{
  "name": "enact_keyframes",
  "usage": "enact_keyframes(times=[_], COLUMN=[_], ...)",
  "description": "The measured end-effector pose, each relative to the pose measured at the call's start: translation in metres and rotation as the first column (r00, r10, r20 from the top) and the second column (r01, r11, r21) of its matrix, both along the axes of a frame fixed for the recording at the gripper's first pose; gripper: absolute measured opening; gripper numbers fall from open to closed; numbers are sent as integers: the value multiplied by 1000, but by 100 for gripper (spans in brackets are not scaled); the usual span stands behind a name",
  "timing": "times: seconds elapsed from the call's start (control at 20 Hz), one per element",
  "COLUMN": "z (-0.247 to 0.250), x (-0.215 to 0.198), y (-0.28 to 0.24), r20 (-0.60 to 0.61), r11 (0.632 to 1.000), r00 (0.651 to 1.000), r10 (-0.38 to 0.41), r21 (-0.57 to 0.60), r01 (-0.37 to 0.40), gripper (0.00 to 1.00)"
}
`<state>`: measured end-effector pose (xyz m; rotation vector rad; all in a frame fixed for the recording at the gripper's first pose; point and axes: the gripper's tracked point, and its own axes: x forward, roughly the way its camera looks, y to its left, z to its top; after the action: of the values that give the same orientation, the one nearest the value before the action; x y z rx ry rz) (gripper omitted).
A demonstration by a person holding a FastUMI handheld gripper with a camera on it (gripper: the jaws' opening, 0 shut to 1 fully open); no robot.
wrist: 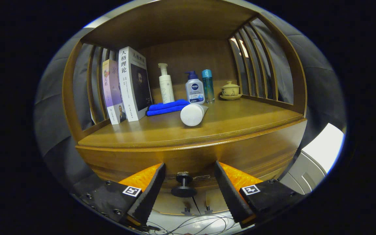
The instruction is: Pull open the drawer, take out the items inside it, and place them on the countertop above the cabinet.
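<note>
Gripper view: the gripper [189, 189] stands wide, its fingers flanking the drawer knob [183, 186] without touching it. The drawer [256, 160] front sits flush, closed, just ahead. Beyond, on the countertop [240, 124], a tube [193, 114] lies. The knob looks rigid and smooth; pinching its narrow stem should resist slipping.

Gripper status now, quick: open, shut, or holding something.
Gripper: open, holding nothing; its fingers stand either side of the dark round drawer knob on the wooden cabinet's drawer front, not pressing on it.
</note>
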<state>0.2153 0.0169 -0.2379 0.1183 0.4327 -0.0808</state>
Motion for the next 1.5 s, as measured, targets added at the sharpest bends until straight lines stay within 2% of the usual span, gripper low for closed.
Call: enact_keyframes(times=[0.2,0.45,0.55,0.65,0.8,1.0,1.25,1.35,1.5], z=[19,88,118,146,198,263,289,285,267], x=[-24,-87,-113,-139,-166,-191,-223,-235,-235], y=[-7,-32,-31,-39,-25,-23,-1,11,24], r20=[-20,78,105,135,210,311,371,400,381], r11=[997,995,995,993,997,989,989,985,984], r00=[999,997,994,990,978,950,929,916,923], r10=[-32,-26,-11,-35,-9,-16,4,39,59], r21=[70,-96,-97,-103,-75,-135,-139,-171,-177], r01=[34,33,21,50,26,61,51,33,11], gripper=[99,98,98,98,98,98,98,98,98])
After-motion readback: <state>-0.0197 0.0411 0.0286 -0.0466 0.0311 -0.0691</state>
